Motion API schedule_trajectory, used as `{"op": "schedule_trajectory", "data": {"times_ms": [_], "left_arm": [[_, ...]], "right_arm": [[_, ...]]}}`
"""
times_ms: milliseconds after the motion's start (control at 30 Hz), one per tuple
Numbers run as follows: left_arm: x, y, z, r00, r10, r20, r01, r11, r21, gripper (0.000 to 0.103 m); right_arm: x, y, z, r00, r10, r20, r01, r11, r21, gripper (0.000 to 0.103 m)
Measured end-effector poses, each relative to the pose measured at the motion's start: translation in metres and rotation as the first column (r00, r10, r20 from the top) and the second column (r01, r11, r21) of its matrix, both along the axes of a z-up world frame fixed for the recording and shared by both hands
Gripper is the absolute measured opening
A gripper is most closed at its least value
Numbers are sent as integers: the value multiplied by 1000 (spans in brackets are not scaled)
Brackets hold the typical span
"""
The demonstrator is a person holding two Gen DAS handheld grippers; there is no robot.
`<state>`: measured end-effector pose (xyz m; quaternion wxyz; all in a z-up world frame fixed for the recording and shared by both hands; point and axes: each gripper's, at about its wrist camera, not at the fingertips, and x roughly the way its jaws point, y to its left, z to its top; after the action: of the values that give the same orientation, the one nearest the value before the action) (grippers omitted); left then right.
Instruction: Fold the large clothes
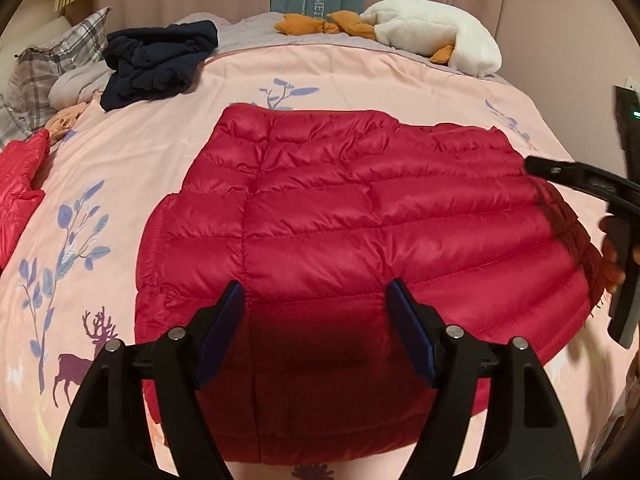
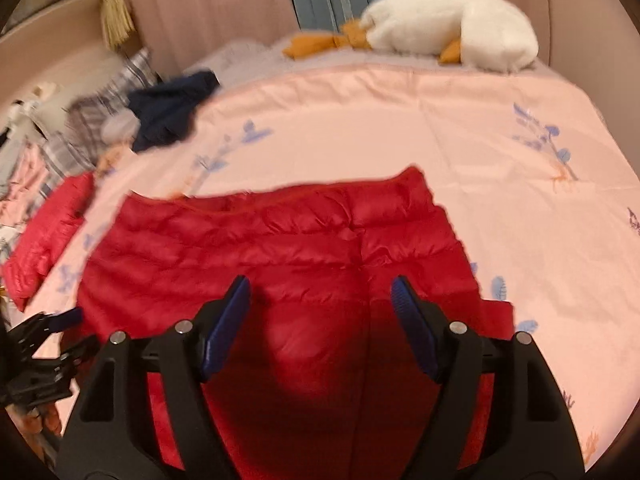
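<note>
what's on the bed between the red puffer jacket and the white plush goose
Nothing: between the red puffer jacket and white plush goose lies only bare pink bedcover, seen from the right wrist.

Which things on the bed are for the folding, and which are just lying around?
For the folding:
- red puffer jacket, spread flat on the pink bedspread
- left hand-held gripper, open above it
- right hand-held gripper, open above it

Just lying about:
- dark blue clothes
- white goose plush toy
- plaid pillow
- another red garment at the side
</note>
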<state>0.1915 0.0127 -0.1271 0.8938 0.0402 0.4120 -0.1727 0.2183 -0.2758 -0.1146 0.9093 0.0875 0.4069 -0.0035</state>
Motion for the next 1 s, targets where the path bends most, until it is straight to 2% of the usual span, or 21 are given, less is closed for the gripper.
{"op": "schedule_trajectory", "data": {"times_ms": [133,300,433,533,733,833,933,1000], "left_arm": [[2,1,-6,1000,-13,-13,13,1000,4,77],[5,2,-3,999,-30,-33,29,1000,-8,78],[11,1,9,1000,-21,-21,20,1000,-21,78],[21,0,22,1000,-7,-7,7,999,-46,78],[56,-13,35,1000,16,7,-16,998,-60,78],[76,-21,27,999,33,-27,-35,998,-53,78],[93,-25,12,996,56,-75,-58,998,-28,78],[98,-26,3,993,64,-98,-66,998,-15,78]], "right_arm": [[19,-10,-23,994,-50,-96,54,998,35,80],[29,-19,-30,992,-67,-110,76,994,78,82],[35,-36,-22,990,-115,-84,126,982,138,82],[29,-43,-3,988,-154,-14,155,983,98,82],[-5,-29,23,994,-62,88,60,998,26,82],[-14,-17,18,997,7,73,-6,1000,-9,83],[-12,-13,2,999,25,20,-24,999,-47,83],[-7,-15,-10,1000,21,-10,-21,999,-37,83]]}}
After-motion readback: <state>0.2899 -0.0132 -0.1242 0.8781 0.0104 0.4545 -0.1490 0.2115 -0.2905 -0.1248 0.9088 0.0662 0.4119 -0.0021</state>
